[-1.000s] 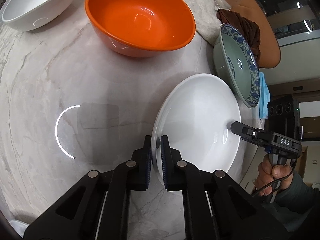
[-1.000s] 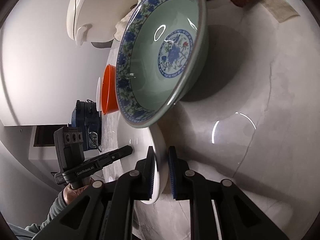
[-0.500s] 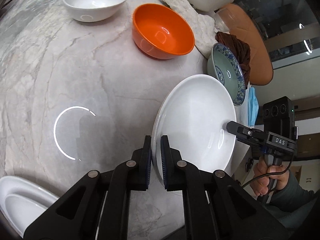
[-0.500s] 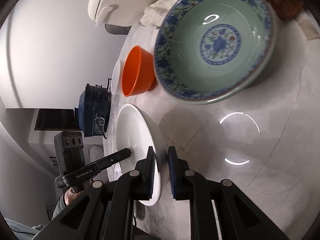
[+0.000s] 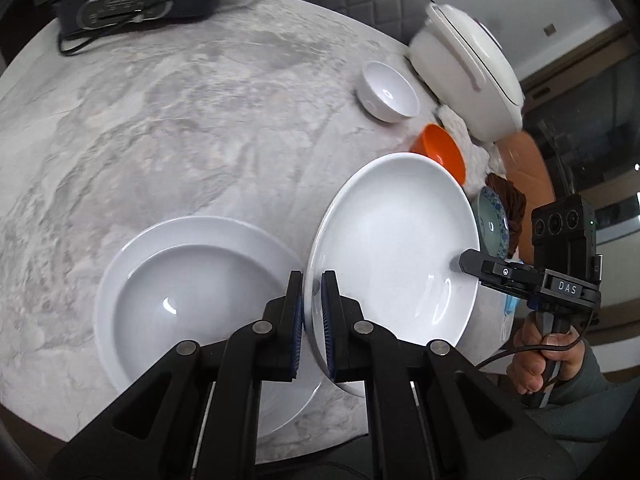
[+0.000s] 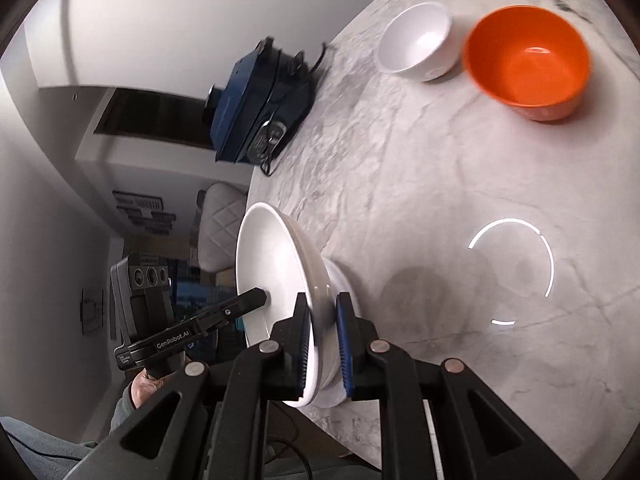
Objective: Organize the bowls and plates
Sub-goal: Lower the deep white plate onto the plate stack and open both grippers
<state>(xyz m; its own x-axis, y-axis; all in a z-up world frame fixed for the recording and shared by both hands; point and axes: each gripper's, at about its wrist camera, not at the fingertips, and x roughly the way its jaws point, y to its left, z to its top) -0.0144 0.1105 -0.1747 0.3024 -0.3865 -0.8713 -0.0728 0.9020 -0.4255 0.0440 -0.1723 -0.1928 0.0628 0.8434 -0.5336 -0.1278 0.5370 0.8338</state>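
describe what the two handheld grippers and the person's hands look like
Both grippers are matte black with silver pivot bolts and blue ribbed pads on the fingers. The right gripper reads "DAS", the left gripper "GenRobot.AI". Each carries a three-lens camera block. A bare hand, grey sleeve, black cable.

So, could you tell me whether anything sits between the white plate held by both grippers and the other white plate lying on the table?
Nothing visible does. The held plate, pinched at opposite rims by the left gripper and the right gripper, hangs right beside the resting plate, with only bare marble table around it.
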